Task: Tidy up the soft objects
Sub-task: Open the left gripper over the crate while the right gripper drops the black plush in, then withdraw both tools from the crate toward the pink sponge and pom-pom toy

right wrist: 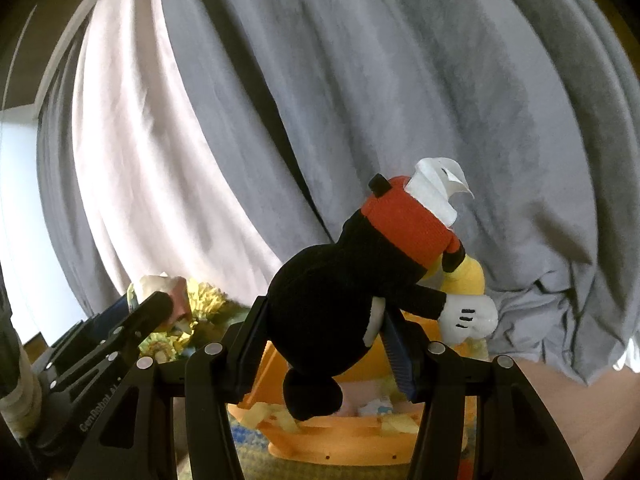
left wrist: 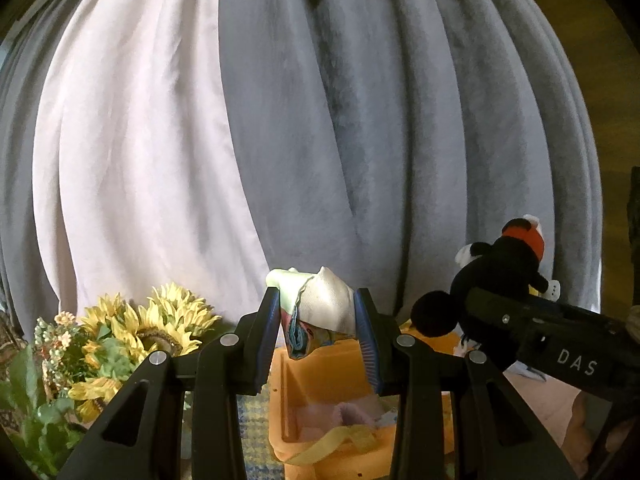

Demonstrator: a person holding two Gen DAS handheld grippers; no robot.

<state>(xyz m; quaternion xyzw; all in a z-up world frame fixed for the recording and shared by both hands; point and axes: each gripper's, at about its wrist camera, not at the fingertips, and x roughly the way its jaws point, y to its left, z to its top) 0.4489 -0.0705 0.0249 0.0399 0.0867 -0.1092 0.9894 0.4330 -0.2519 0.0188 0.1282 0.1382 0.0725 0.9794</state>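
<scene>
My left gripper [left wrist: 316, 320] is shut on a small pastel soft toy [left wrist: 320, 304], cream and pale green on top with pink and blue seams, held above the orange bin [left wrist: 304, 396]. My right gripper [right wrist: 326, 332] is shut on a black mouse plush [right wrist: 340, 304] with red shorts, a white glove, yellow shoes and a white tag. It hangs over the same orange bin [right wrist: 332, 444]. In the left wrist view the mouse plush [left wrist: 496, 268] and right gripper show at the right. In the right wrist view the left gripper [right wrist: 158, 304] with its pastel soft toy [right wrist: 154, 284] shows at the left.
Inside the orange bin lie a pink soft item [left wrist: 344, 420] and a yellow strap [left wrist: 336, 440]. Artificial sunflowers [left wrist: 160, 328] stand left of the bin. Grey and pale pink curtains [left wrist: 320, 120] hang close behind. A knitted mat [right wrist: 256, 456] lies under the bin.
</scene>
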